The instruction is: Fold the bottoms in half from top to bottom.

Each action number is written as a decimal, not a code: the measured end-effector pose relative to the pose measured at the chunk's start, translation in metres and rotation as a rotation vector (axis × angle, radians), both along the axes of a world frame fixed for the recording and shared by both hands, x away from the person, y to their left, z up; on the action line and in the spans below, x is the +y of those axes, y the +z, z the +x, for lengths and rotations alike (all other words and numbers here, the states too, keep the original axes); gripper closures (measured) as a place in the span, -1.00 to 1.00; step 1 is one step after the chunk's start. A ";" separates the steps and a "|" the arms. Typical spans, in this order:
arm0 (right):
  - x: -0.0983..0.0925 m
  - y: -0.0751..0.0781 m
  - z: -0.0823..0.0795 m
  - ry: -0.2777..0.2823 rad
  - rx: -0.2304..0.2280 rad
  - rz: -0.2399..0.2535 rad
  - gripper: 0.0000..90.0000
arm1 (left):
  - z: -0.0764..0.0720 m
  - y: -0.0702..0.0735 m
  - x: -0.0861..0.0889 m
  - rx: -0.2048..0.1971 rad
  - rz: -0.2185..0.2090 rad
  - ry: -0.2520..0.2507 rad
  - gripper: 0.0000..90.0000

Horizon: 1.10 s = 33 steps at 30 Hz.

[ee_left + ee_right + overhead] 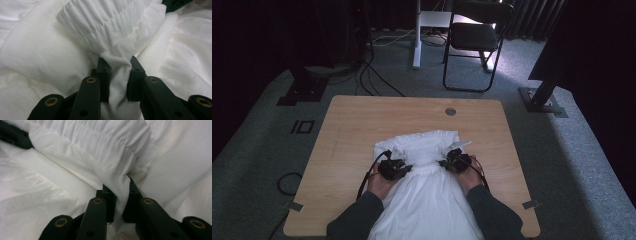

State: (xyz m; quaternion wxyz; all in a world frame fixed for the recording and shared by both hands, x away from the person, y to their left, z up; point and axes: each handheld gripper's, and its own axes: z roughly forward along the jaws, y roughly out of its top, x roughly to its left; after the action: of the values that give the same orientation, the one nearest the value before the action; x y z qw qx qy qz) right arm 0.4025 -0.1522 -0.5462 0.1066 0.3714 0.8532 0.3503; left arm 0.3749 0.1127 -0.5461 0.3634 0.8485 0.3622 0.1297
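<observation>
White garment [427,200] on wooden table [357,125], left gripper [116,72] and right gripper [120,195] each pinching bunched fabric (gathered edge)

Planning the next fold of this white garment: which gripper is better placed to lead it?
Neither clearly; probably both together. The left gripper and right gripper each pinch the white garment at opposite ends of its gathered band, level with each other across the table.

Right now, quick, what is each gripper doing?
Left gripper: jaws shut on a bunched fold of the white garment.
Right gripper: jaws shut on another fold of the same garment.
</observation>
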 end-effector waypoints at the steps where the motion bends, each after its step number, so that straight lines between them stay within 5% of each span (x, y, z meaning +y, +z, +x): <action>1: 0.001 0.001 0.005 -0.004 0.006 -0.001 0.83 | 0.006 0.000 0.000 -0.003 0.002 0.003 0.71; 5: 0.009 0.003 0.025 -0.030 0.002 -0.024 0.83 | 0.030 0.003 0.003 -0.005 0.031 0.015 0.71; 12: 0.024 0.003 0.049 -0.090 0.033 0.018 0.82 | 0.074 0.010 0.012 -0.004 0.111 0.030 0.71; 22: 0.042 0.006 0.085 -0.140 0.022 -0.020 0.82 | 0.104 0.016 0.007 -0.020 0.217 0.085 0.71; 27: 0.046 0.009 0.097 -0.156 0.038 -0.028 0.84 | 0.111 0.019 0.009 -0.007 0.209 0.087 0.74; 30: 0.038 0.017 0.098 -0.157 0.064 0.036 0.86 | 0.107 0.026 0.018 -0.014 0.127 0.091 0.79; 31: 0.036 0.020 0.096 -0.150 0.053 0.042 0.86 | 0.107 0.026 0.018 -0.014 0.127 0.091 0.79; 33: 0.033 0.032 0.092 -0.137 0.021 0.065 0.86 | 0.100 0.045 0.025 -0.049 0.052 0.083 0.79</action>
State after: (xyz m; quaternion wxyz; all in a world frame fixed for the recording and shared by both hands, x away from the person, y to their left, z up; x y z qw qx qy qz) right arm 0.4943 -0.1195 -0.5139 0.1094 0.4358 0.8151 0.3657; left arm 0.4749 0.1373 -0.5007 0.3441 0.8386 0.3844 0.1748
